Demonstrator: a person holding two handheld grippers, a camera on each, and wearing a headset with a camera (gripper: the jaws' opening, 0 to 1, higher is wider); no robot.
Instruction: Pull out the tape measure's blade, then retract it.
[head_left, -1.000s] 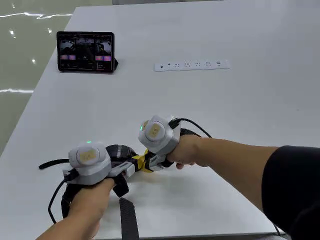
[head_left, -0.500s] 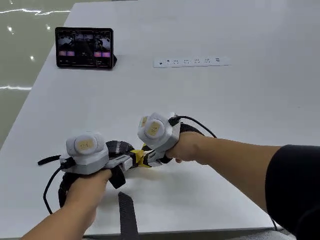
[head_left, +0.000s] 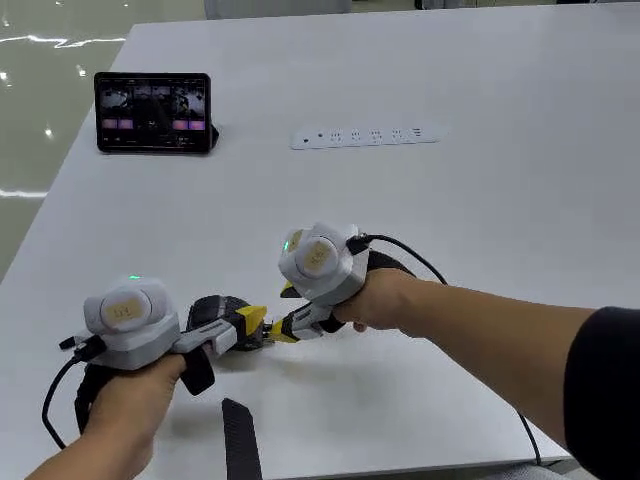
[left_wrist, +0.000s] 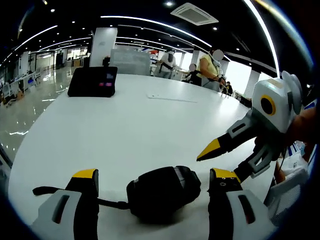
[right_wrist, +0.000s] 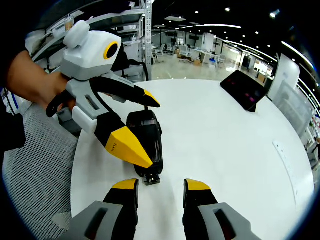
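Note:
A black tape measure (head_left: 222, 312) lies on the white table (head_left: 480, 200) near its front edge. My left gripper (head_left: 238, 330) is open, with one jaw on each side of the case (left_wrist: 162, 192) and a gap on both sides. From the right, my right gripper (head_left: 281, 314) points at the case and is also open. In the right gripper view the blade's hook (right_wrist: 151, 180) lies just ahead of my right gripper (right_wrist: 161, 186), and the case (right_wrist: 147, 137) sits between the left gripper's yellow-tipped jaws. A thin black strap (left_wrist: 50, 191) trails from the case.
A tablet (head_left: 152, 112) stands at the far left of the table and a white power strip (head_left: 365, 134) lies across the middle. A black strap (head_left: 235, 450) hangs over the front edge. The grippers' cables trail over that edge. People stand in the background.
My left gripper has drawn back to the left, away from the right gripper, and the tape measure now lies a little further left. The right gripper has hardly moved.

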